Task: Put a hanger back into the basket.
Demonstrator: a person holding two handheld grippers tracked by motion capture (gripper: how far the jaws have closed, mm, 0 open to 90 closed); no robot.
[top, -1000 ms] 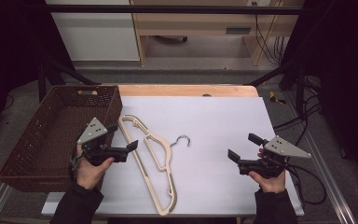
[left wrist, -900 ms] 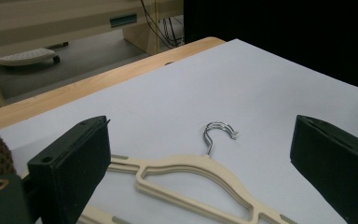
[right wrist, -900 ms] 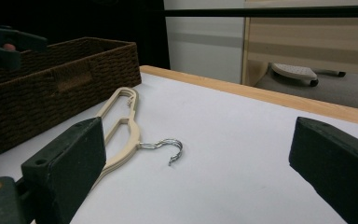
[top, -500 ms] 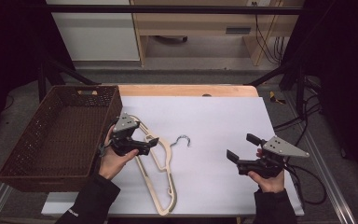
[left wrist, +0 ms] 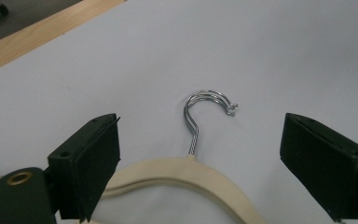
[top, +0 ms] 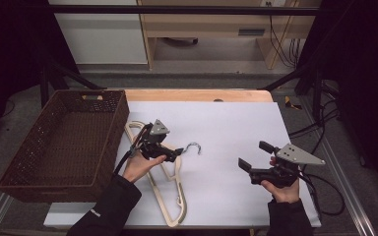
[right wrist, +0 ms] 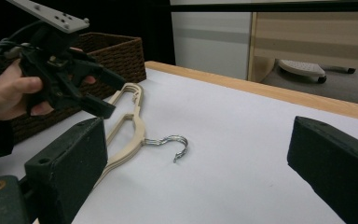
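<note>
The worktop [top: 226, 118] is covered by a sheet, and a stack of hangers [top: 170, 196] is laid flat on its left half, hooks [top: 194, 147] pointed toward the middle. A wicker basket [top: 59, 142] is parked at the worktop's left edge, just beside the hangers. The left tool [top: 174, 153] is held right over the hangers' neck, with the hooks just ahead of it. The right tool [top: 250, 156] is kept well apart, over the near right part of the sheet.
</note>
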